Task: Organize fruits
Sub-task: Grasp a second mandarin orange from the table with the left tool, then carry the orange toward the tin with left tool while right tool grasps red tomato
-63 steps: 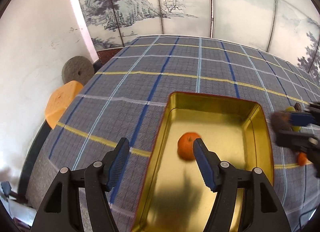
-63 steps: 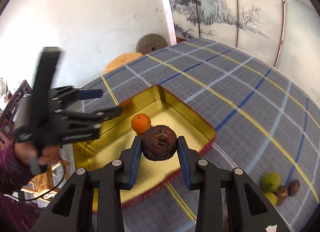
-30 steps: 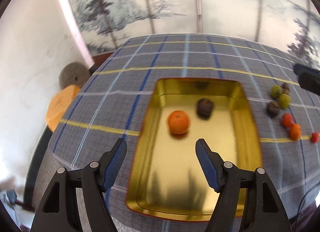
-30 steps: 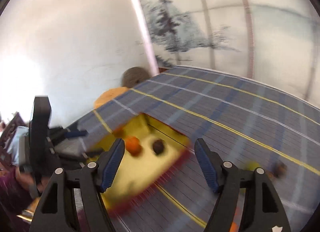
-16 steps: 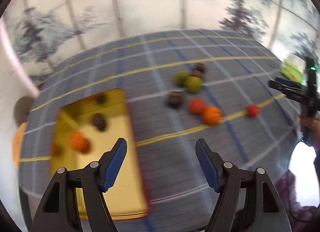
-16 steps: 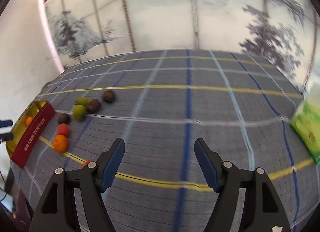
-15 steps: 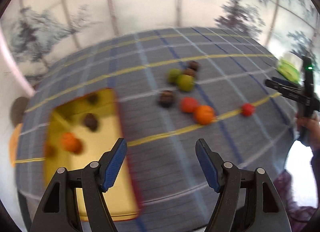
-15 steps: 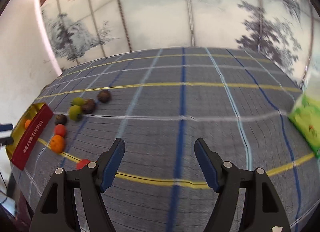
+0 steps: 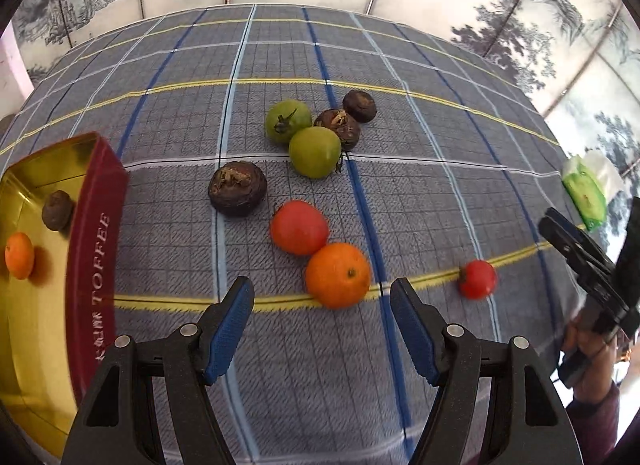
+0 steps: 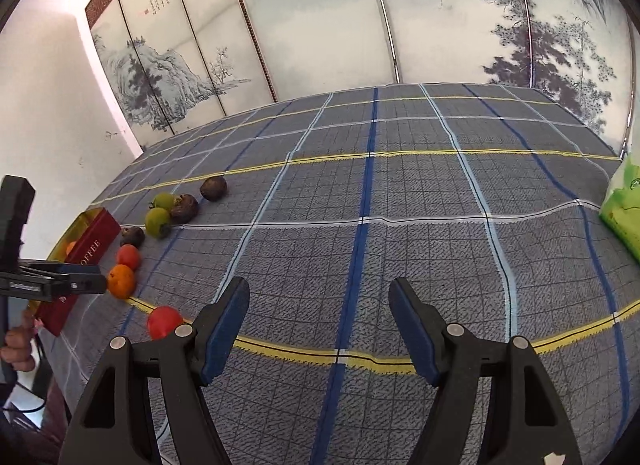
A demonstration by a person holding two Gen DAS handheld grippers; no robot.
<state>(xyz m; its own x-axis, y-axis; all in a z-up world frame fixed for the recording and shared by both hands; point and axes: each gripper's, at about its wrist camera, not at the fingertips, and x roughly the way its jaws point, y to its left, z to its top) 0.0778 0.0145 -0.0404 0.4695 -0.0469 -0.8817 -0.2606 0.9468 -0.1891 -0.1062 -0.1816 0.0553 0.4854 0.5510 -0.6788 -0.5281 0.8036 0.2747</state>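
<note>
The left gripper [image 9: 322,325] hung with its blue-padded fingers spread and nothing between them, just short of an orange [image 9: 338,275] that lay on the plaid cloth [image 9: 280,377], touching a red tomato [image 9: 299,227] behind it. A smaller red tomato [image 9: 477,279] sat apart to the right. Farther back lay a dark, wrinkled fruit [image 9: 237,193], then two green tomatoes [image 9: 315,151] pressed against two more dark fruits [image 9: 339,127]. At the left stood a gold-lined tin [image 9: 98,249], its red side reading "TOFFEE", holding a small orange [image 9: 19,255] and a dark fruit [image 9: 57,210]. The right gripper [image 10: 319,327] also hung spread and empty over bare cloth, well away from the fruit.
</note>
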